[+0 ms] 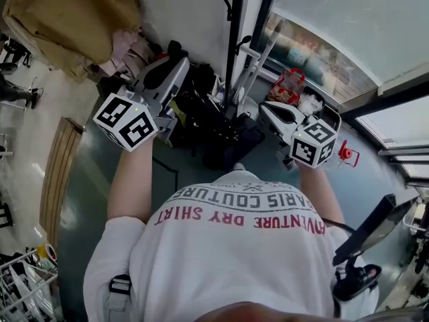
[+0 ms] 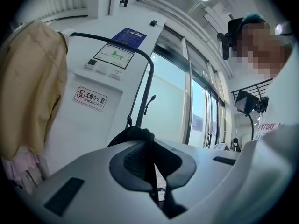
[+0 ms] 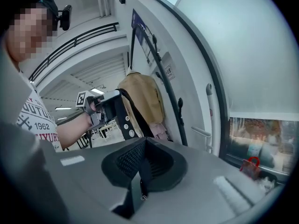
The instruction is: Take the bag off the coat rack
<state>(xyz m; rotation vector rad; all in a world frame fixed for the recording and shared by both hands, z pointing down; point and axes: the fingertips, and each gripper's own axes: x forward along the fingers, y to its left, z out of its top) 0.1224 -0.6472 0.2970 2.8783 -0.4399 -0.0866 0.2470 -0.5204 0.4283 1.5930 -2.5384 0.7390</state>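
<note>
- Tan cloth first: a coat point(image 1: 67, 15) hangs at the upper left of the head view. It is not part of the job, so nobody touches it.
- Next comes the left gripper point(image 2: 152, 167). Its jaws are pressed together on a thin black strap point(image 2: 138, 135). The strap bunches up in a loop just above the jaws. I think the tight pinch is there so the strap cannot slip while the bag is moved.
- In the middle of the head view is the black bag point(image 1: 208, 129). It sits low, between the two grippers and right beside the dark pole of the coat rack point(image 1: 234, 39). I cannot tell if any part of it is on a hook.
- At the right is the right gripper point(image 3: 140, 171). Its jaws are closed on a black strap too. In the right gripper view that strap has white studs and runs up toward the left gripper.
- Two holds, one on each side, likely keep the bag level and stop it swinging into the pole.
- My guess is that the bag must next come away from the rack.
</note>
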